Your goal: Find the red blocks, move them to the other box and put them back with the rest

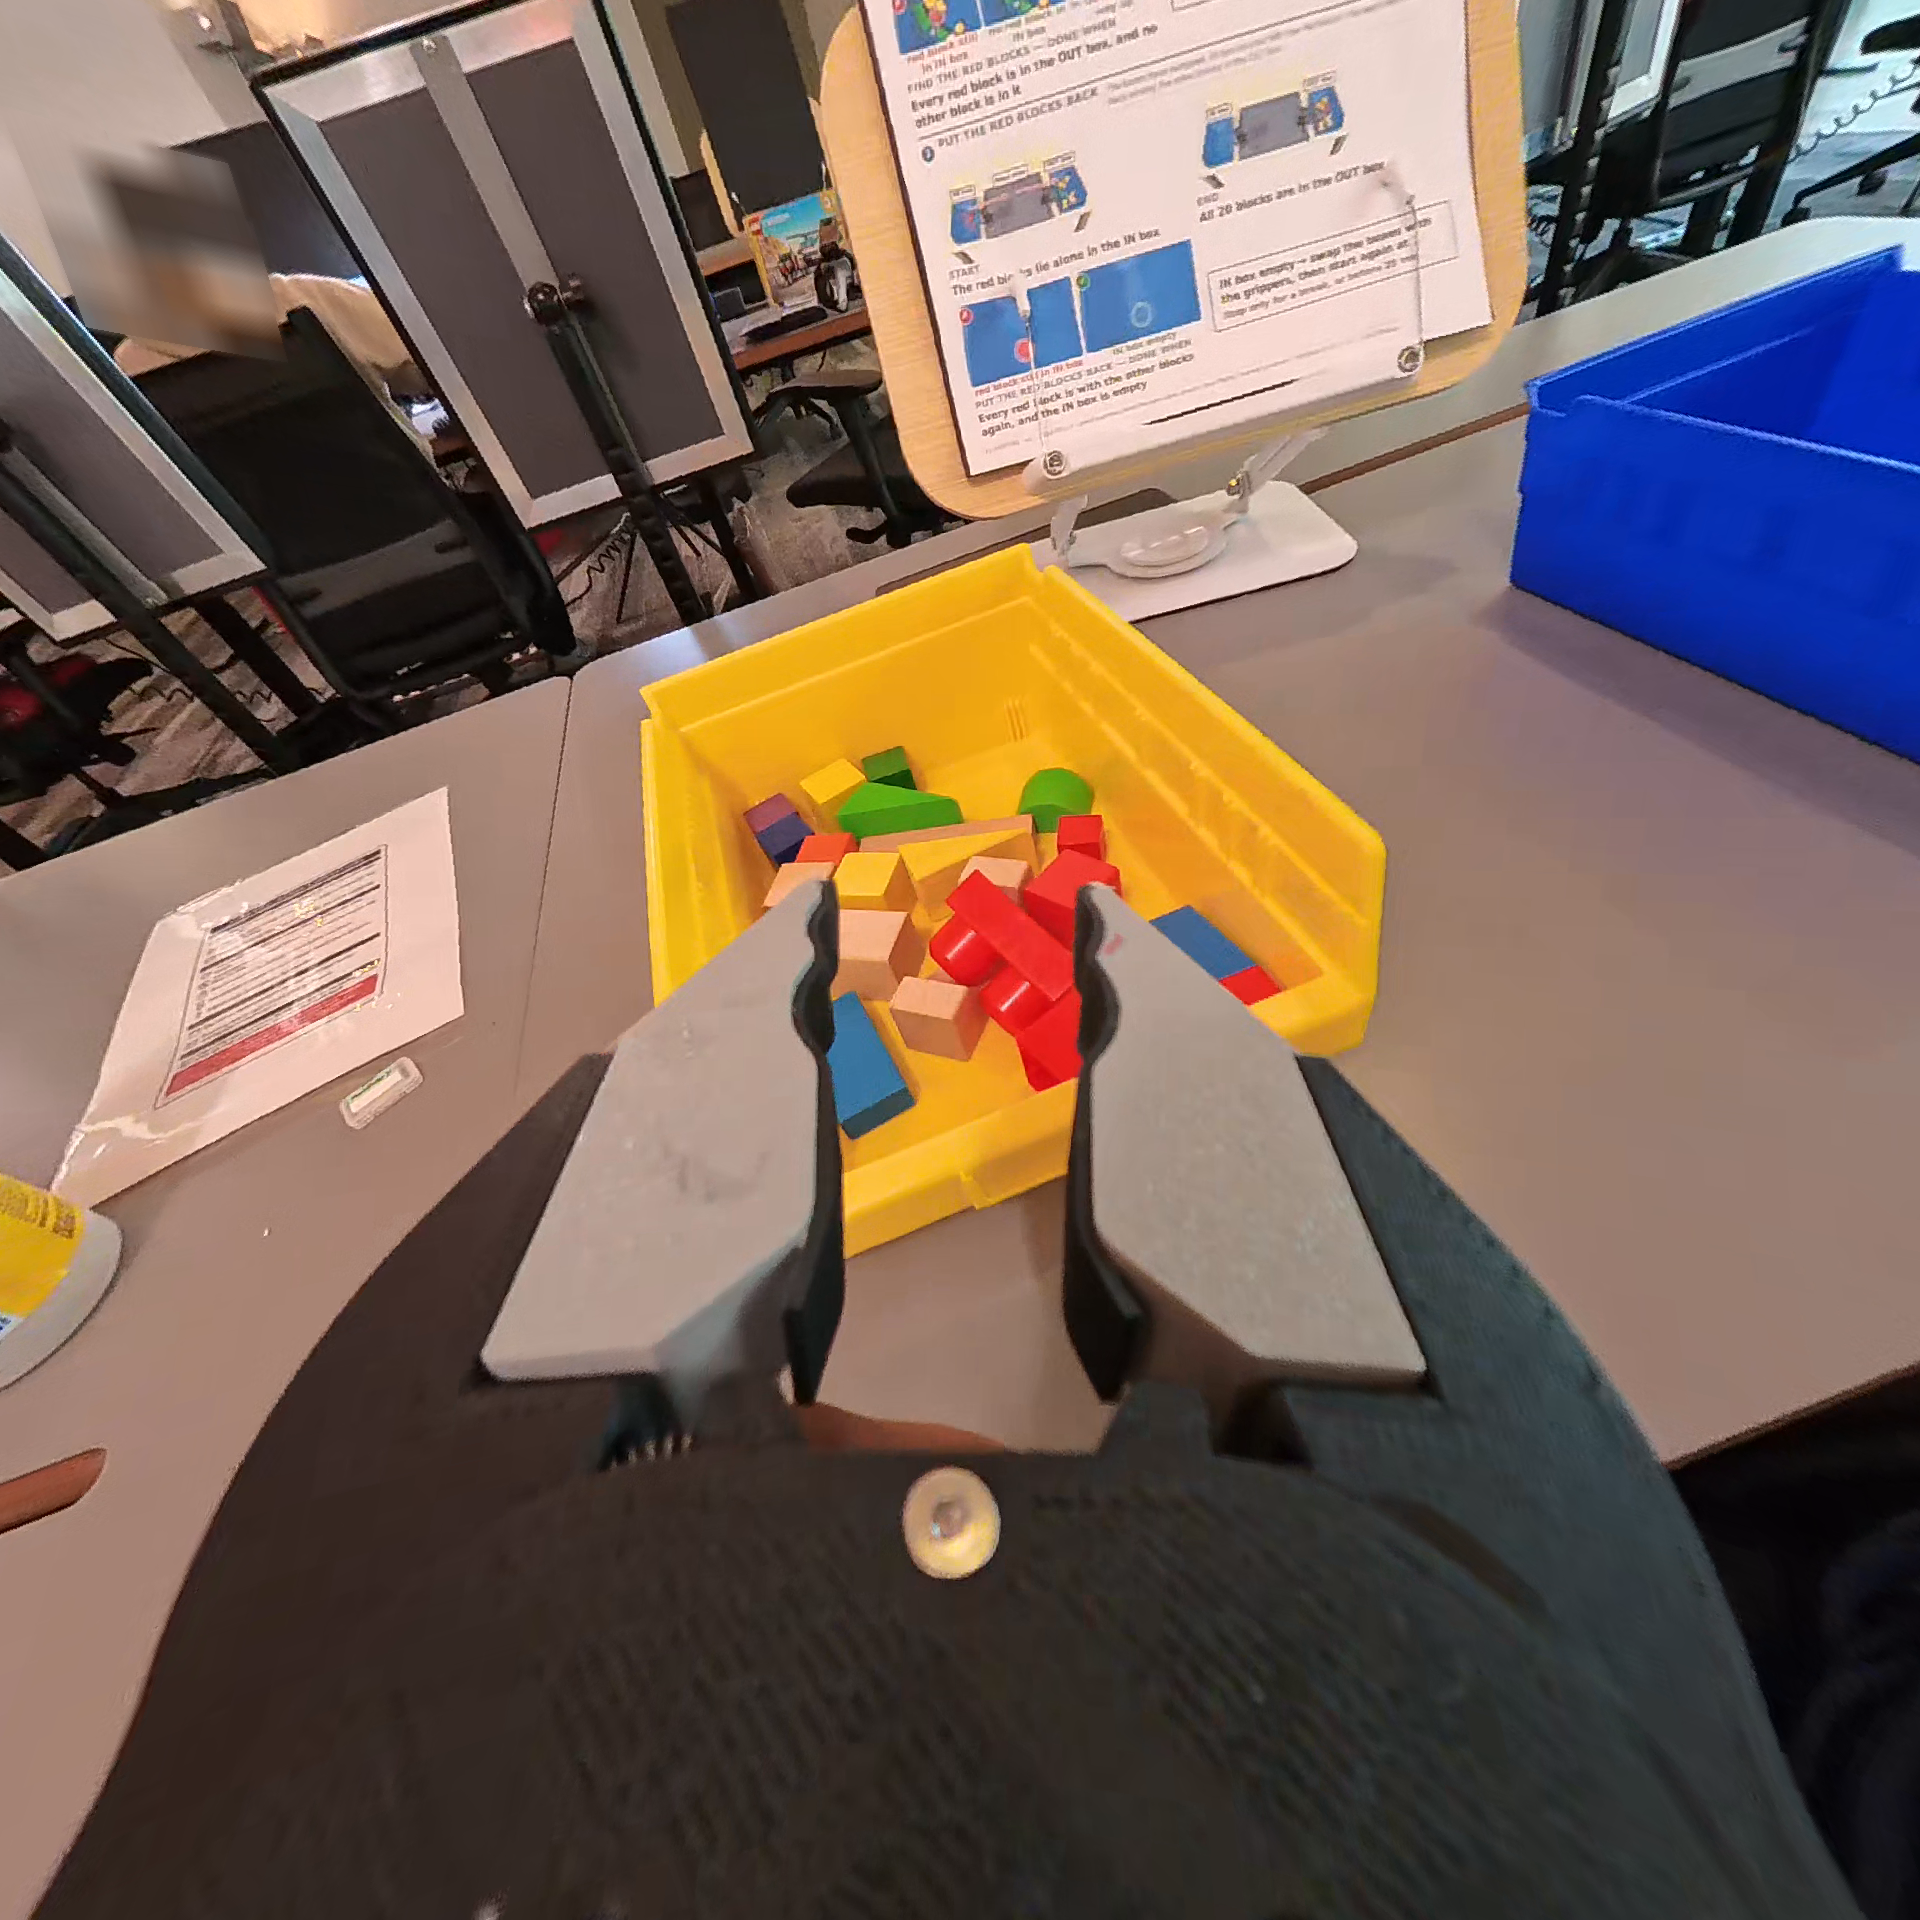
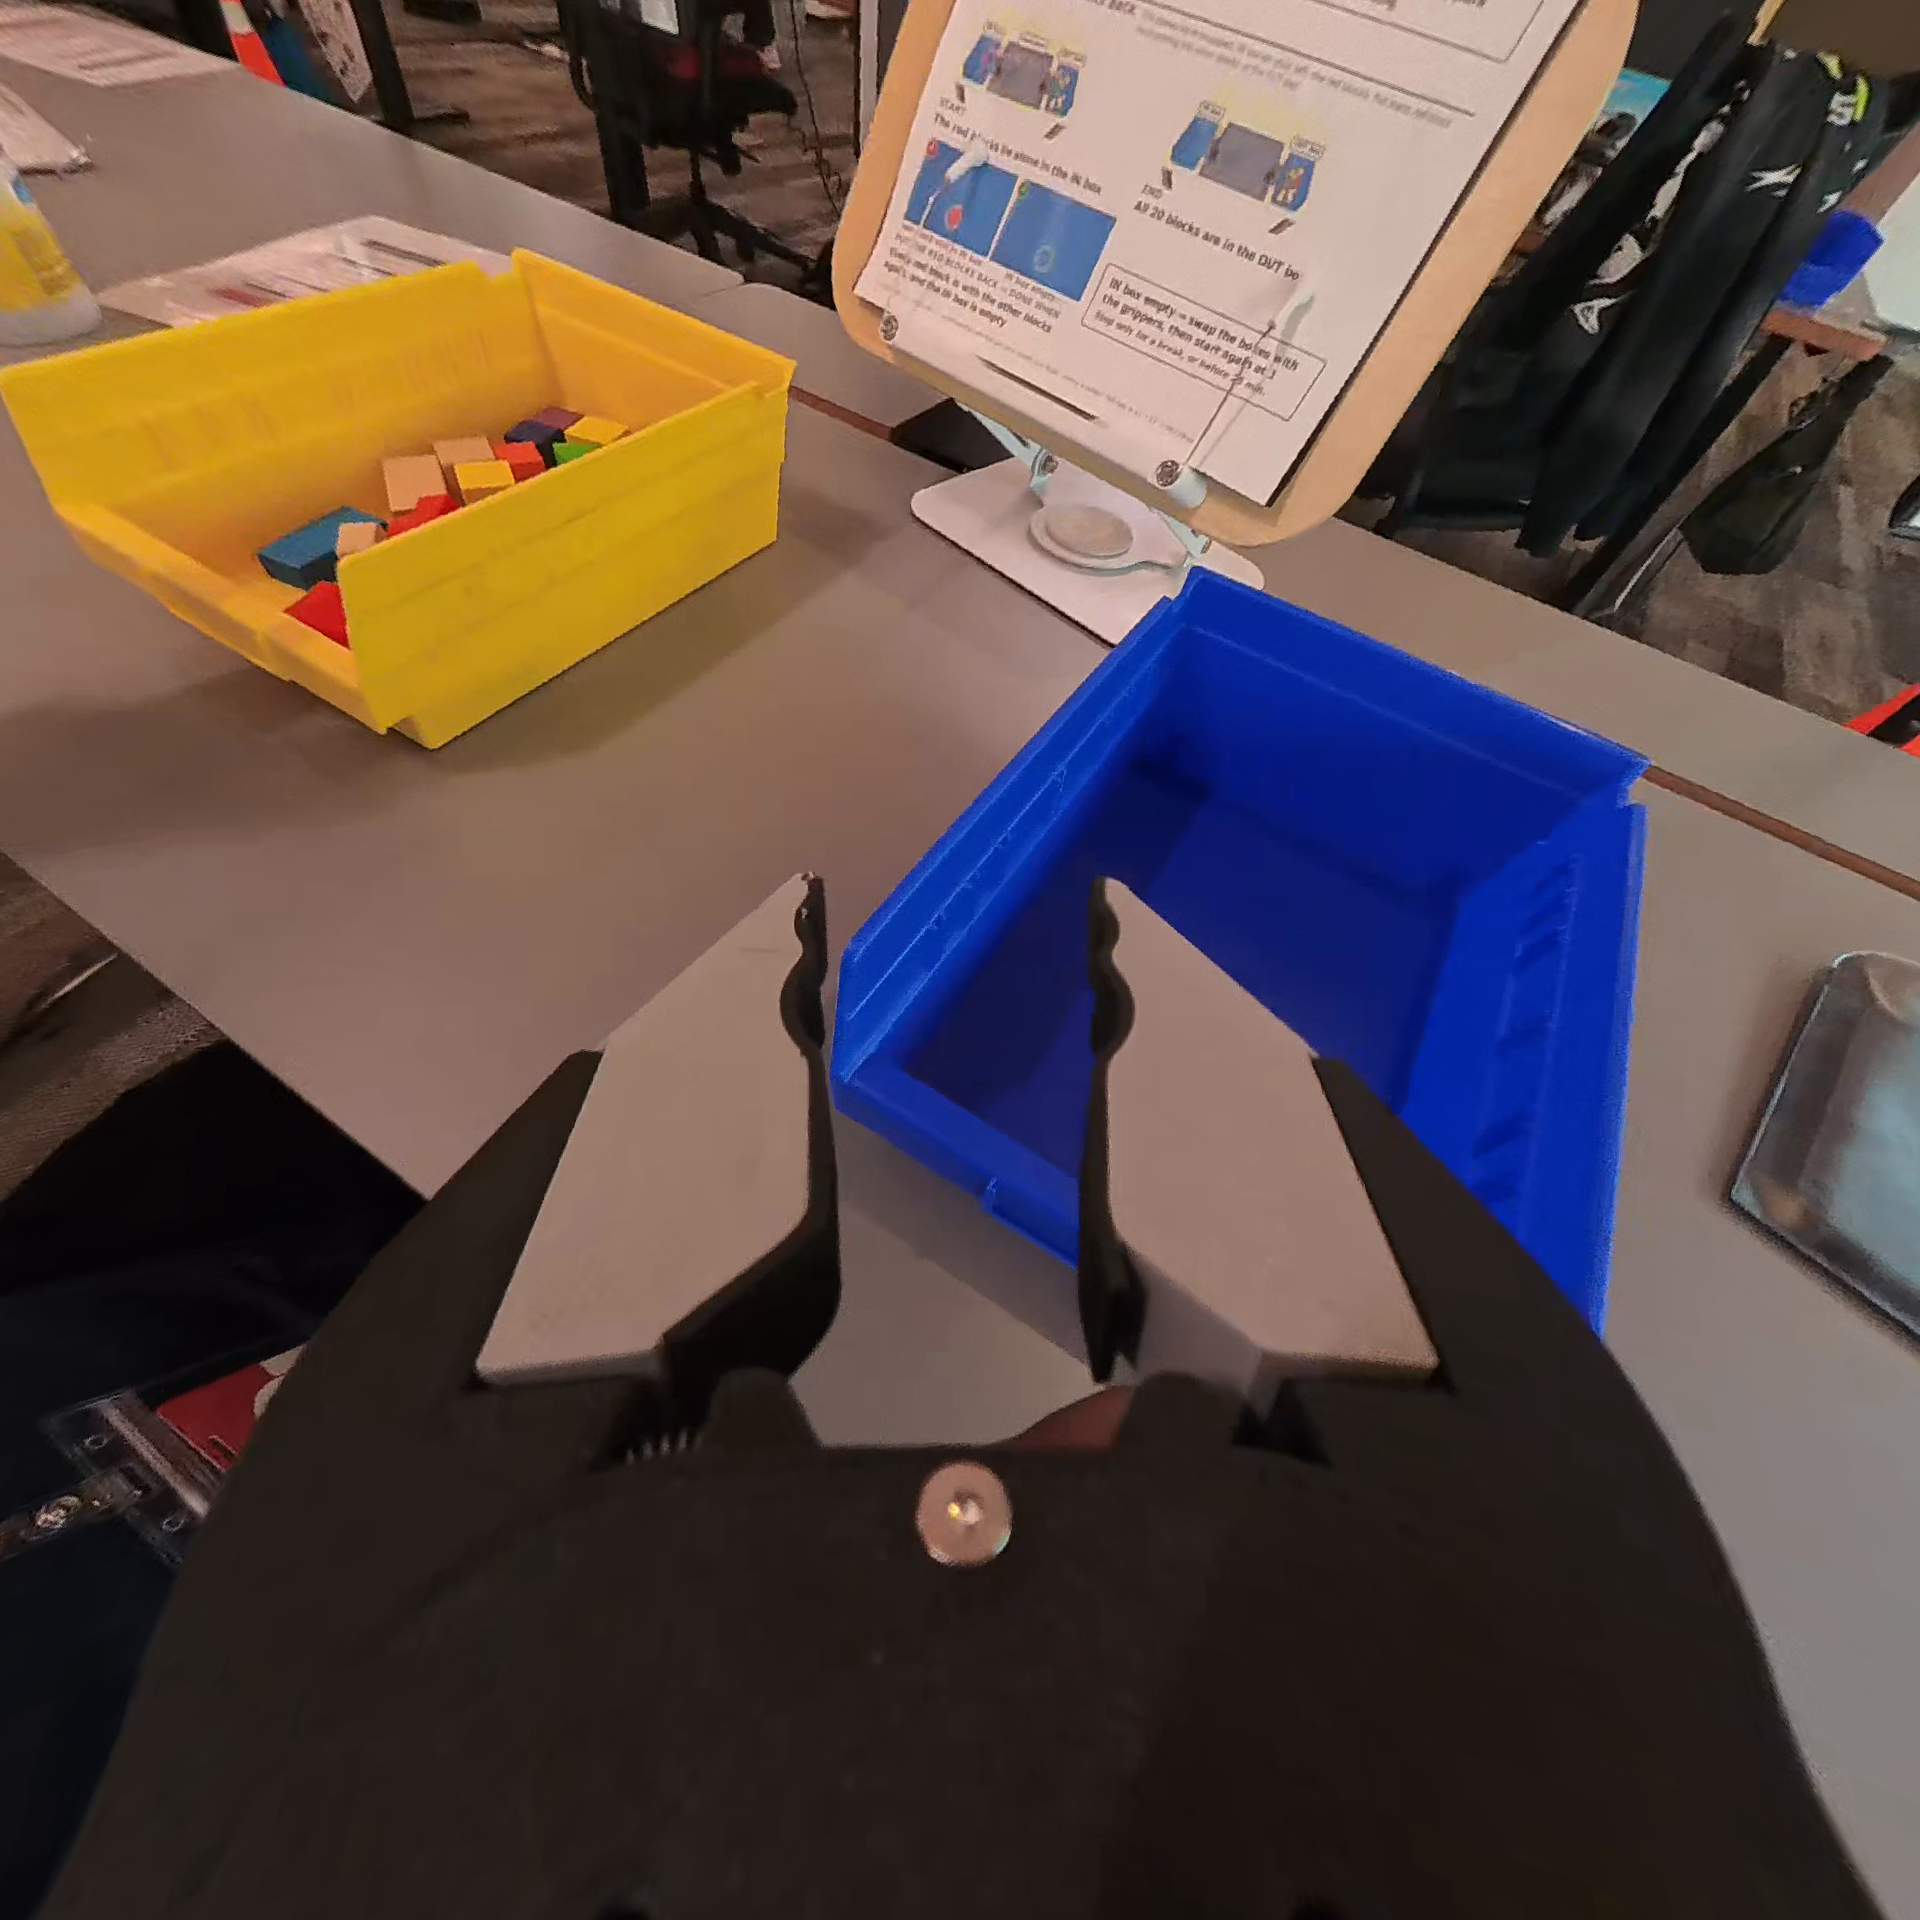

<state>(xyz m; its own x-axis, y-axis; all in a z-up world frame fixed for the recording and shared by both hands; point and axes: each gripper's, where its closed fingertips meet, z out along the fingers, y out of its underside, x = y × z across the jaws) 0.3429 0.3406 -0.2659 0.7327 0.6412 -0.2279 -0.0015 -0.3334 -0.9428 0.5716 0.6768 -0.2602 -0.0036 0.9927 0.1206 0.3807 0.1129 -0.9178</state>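
In the left wrist view a yellow box [image 1: 1195, 727] holds several wooden blocks of mixed colours. A cluster of red blocks [image 1: 1003, 935] lies at its near right. My left gripper [image 1: 956, 899] hovers over the near end of this box, open, with nothing between its pads. In the right wrist view a blue box [image 2: 1351, 852] shows no blocks in the part I see. My right gripper [image 2: 956, 888] is open and empty above the blue box's near left corner, with the box's left wall below the gap. The yellow box [image 2: 571, 582] stands far left there, with a red block [image 2: 320, 611] at its near end.
An instruction sheet on a stand [image 1: 1174, 260] is behind the boxes, also in the right wrist view [image 2: 1143, 239]. The blue box [image 1: 1714, 540] sits right of the yellow one. A paper sheet [image 1: 281, 966] and yellow bottle [image 1: 31, 1247] lie left. A metallic plate [image 2: 1849, 1132] lies right of the blue box.
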